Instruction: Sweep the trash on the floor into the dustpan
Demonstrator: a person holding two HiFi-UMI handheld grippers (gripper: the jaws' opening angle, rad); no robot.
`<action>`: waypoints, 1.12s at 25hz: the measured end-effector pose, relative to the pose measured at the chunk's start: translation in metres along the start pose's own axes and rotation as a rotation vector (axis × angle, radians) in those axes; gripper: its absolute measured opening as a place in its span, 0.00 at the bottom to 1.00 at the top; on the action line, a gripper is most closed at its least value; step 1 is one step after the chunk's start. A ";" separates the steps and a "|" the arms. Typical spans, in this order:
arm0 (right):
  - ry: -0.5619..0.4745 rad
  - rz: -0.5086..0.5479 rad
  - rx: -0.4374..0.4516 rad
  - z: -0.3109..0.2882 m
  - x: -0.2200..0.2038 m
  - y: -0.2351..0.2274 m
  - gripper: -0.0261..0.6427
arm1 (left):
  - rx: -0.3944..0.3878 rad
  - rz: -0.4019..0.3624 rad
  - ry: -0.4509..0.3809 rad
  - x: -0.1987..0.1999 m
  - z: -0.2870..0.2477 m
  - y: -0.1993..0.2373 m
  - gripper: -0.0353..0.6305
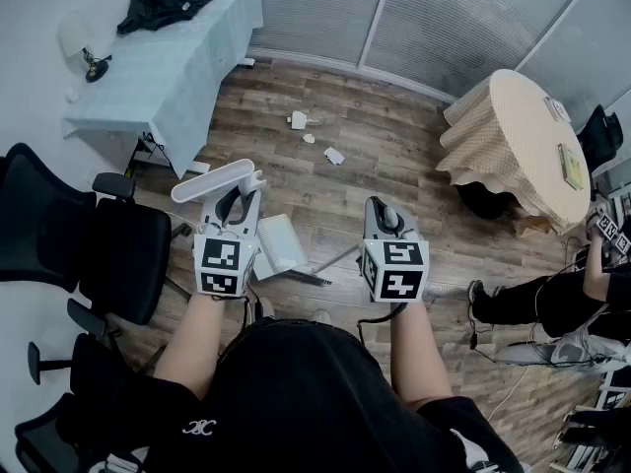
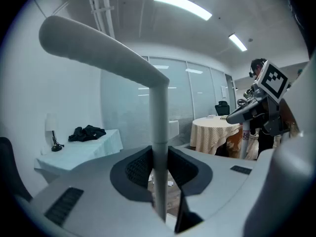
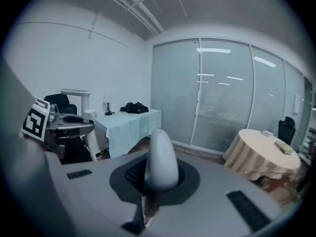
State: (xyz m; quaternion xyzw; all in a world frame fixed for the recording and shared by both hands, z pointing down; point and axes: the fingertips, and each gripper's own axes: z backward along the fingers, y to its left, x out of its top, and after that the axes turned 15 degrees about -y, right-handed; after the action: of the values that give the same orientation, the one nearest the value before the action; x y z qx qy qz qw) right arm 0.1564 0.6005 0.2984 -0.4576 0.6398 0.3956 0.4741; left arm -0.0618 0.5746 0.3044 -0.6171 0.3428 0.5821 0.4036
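Three white paper scraps (image 1: 298,119), (image 1: 309,138), (image 1: 334,155) lie on the wooden floor ahead of me. My left gripper (image 1: 237,210) is shut on the white dustpan handle (image 1: 213,180). The dustpan (image 1: 278,243) hangs below it near the floor. In the left gripper view the handle's upright pole (image 2: 159,132) runs between the jaws of the left gripper (image 2: 159,179). My right gripper (image 1: 387,227) is shut on the broom handle, whose rounded grey top (image 3: 161,162) stands between the jaws of the right gripper (image 3: 154,184). The broom stick (image 1: 333,260) slants down toward the dustpan.
A table with a pale blue cloth (image 1: 177,62), a black garment (image 1: 166,1) and a small lamp (image 1: 95,65) stands at the left. Black office chairs (image 1: 89,244) are close on my left. A round table with a checked cloth (image 1: 513,141) and another person (image 1: 552,299) are at the right.
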 end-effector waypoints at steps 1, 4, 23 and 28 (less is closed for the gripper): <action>0.001 0.001 -0.003 -0.001 -0.001 0.001 0.06 | -0.005 -0.004 0.000 0.000 -0.001 0.000 0.18; 0.003 0.002 -0.011 -0.004 -0.001 0.004 0.06 | -0.022 -0.010 -0.005 0.001 -0.003 0.000 0.18; 0.022 0.027 -0.125 -0.054 0.014 0.034 0.06 | -0.082 0.021 -0.030 -0.010 -0.015 0.070 0.18; 0.027 0.018 -0.158 -0.069 0.018 0.036 0.06 | -0.083 0.013 -0.010 -0.023 -0.017 0.095 0.18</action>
State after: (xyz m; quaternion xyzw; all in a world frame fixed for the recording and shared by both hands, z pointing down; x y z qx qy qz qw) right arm 0.1027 0.5416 0.2998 -0.4931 0.6170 0.4429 0.4242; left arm -0.1412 0.5169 0.3177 -0.6280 0.3202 0.6016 0.3756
